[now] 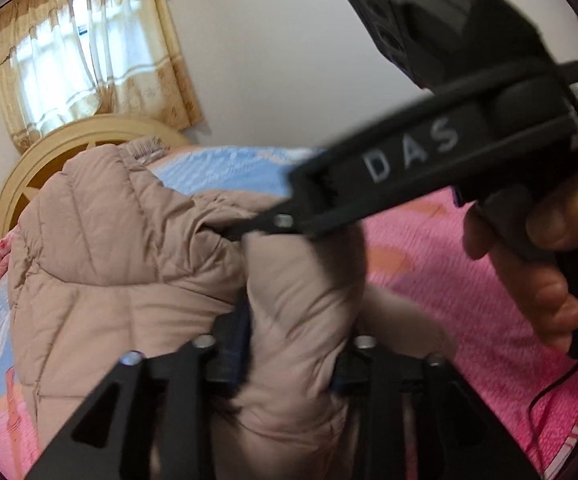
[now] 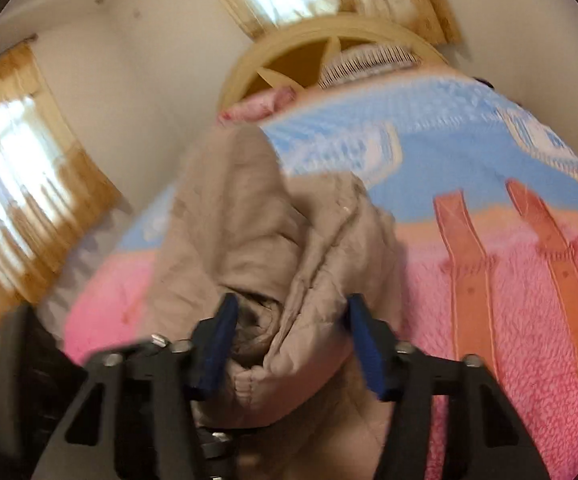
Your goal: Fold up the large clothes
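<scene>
The beige quilted puffer jacket lies bunched on the bed, its padded bulk piled toward the headboard and one thick fold drawn up toward both cameras.

In the left wrist view that fold fills the gap between the two black fingers of the left gripper; the padding bulges past both sides, and the blue pads are mostly buried in it, so the fingers stand part-way apart with the cloth pressed between them.

In the right wrist view the right gripper points downward at the bed, its blue pads set part-way apart with a rolled, stitched edge of the jacket squeezed between them and touching both.

Seen from the left camera, the right gripper crosses the upper right of the frame as a long black body with white letters, its tip meeting the jacket; the person's hand wraps the handle, fingers curled round it, with a thin black cable trailing below.

The jacket rests on a fleecy bedspread that is pink near the cameras, blue farther off, with orange strap-shaped patches. Behind it stands an arched, cream wooden headboard, with a pink floral pillow at its foot. The walls are plain off-white, and yellow-gold patterned curtains hang over bright windows.
</scene>
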